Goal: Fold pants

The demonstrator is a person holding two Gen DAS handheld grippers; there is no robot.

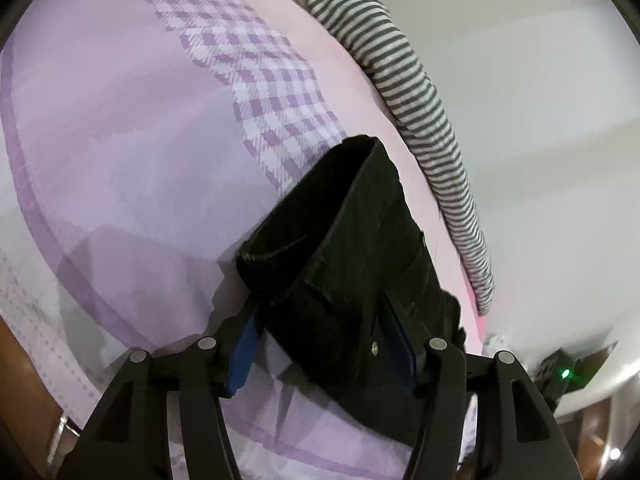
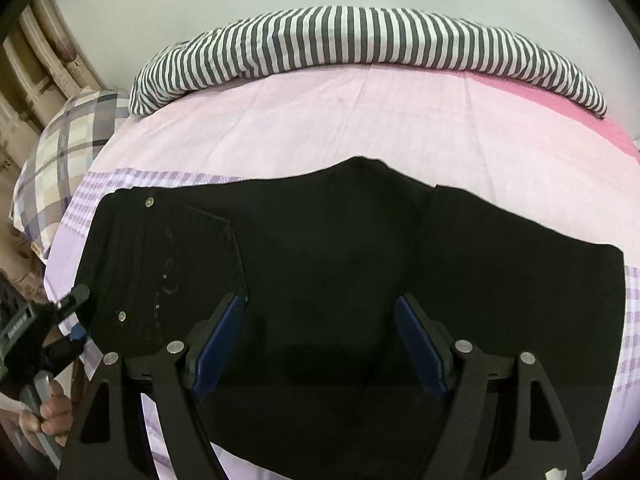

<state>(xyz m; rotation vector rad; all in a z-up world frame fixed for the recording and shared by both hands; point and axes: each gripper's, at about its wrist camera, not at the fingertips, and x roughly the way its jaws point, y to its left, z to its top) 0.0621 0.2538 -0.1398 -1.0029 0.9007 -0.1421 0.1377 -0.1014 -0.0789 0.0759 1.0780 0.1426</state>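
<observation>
Black pants [image 2: 340, 264] lie spread flat on the bed, waistband with metal rivets at the left, legs running right. My right gripper [image 2: 320, 308] is open above the middle of the pants, its blue-padded fingers wide apart and holding nothing. In the left wrist view the pants' waistband [image 1: 344, 248] stands up between the fingers of my left gripper [image 1: 316, 312], whose fingers sit on either side of the thick fabric. Whether they press on it I cannot tell. The left gripper also shows in the right wrist view [image 2: 68, 308] at the waistband's near corner.
The bed has a pink and lilac checked sheet [image 2: 304, 128]. A grey-and-white striped quilt [image 2: 360, 40] lies rolled along the far edge by the white wall. A plaid pillow [image 2: 68, 148] sits at the left. The quilt also shows in the left wrist view [image 1: 404, 92].
</observation>
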